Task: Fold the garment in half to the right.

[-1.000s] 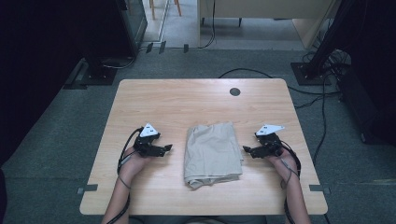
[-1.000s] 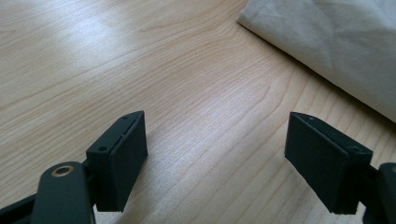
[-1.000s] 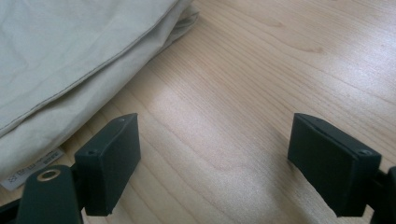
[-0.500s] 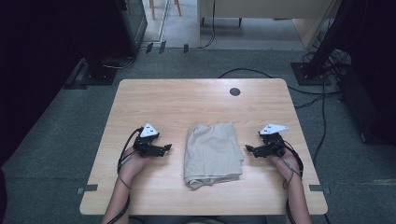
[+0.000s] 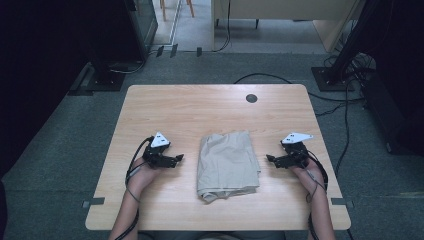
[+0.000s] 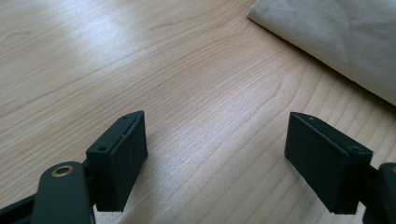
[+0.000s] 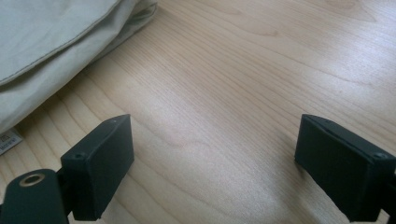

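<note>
Barely anything has moved since a second ago: the right hand-held gripper (image 5: pixel 270 159) backed off a touch from the cloth's edge, and its jaws have just been opening, with nothing between them. Now they stand wide over bare wood. The left hand-held gripper (image 5: pixel 179 158) sits where it was, jaws also spread and empty. The folded beige cloth (image 5: pixel 228 164) hasn't budged, lying in the middle of the wooden surface (image 5: pixel 200 107) between the two grippers, clear of both. Handling-wise I'd guess it's light, soft and floppy, so it'll sag and unfold if you lift it by one spot. Nothing fragile or slippery about it, though thin layers can slide over each other. Best bet looks like pinching the stacked edges or corners, one gripper per side; the right gripper view shows thick folded layers (image 7: pixel 56 60) near its jaws, and a small label (image 7: pixel 8 140) peeking out underneath.
</note>
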### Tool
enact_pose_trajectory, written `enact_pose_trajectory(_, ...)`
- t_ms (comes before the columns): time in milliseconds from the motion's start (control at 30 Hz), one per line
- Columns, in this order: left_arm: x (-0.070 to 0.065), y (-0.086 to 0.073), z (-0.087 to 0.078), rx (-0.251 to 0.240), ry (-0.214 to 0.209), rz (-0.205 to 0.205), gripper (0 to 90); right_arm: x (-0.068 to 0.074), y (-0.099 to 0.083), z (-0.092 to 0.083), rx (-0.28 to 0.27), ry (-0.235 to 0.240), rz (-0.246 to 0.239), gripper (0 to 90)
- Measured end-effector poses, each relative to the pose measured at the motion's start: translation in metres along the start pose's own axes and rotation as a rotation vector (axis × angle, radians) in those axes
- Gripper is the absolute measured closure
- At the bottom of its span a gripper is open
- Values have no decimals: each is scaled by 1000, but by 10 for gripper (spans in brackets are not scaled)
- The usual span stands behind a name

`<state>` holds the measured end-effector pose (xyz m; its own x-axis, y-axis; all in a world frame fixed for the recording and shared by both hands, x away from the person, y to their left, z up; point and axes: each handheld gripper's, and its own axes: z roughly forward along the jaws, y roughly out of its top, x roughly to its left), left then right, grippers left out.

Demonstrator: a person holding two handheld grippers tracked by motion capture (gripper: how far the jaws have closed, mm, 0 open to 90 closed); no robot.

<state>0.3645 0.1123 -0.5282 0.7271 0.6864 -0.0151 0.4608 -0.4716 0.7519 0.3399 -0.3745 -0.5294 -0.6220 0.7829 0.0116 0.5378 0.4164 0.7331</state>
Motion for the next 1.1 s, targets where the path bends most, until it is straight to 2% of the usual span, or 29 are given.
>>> enact_pose_trajectory(67,0,0,0,4,11,9,212,-1,-1,0,-2,-1,-1,112)
enact_pose_trajectory(500,2,-1,-1,3,23,-1,212,-4,-3,-3,-2,-9,9,111)
enact_pose_trajectory(1100,3,-1,-1,5,26,-2,212,-5,-4,-4,-2,-16,14,111)
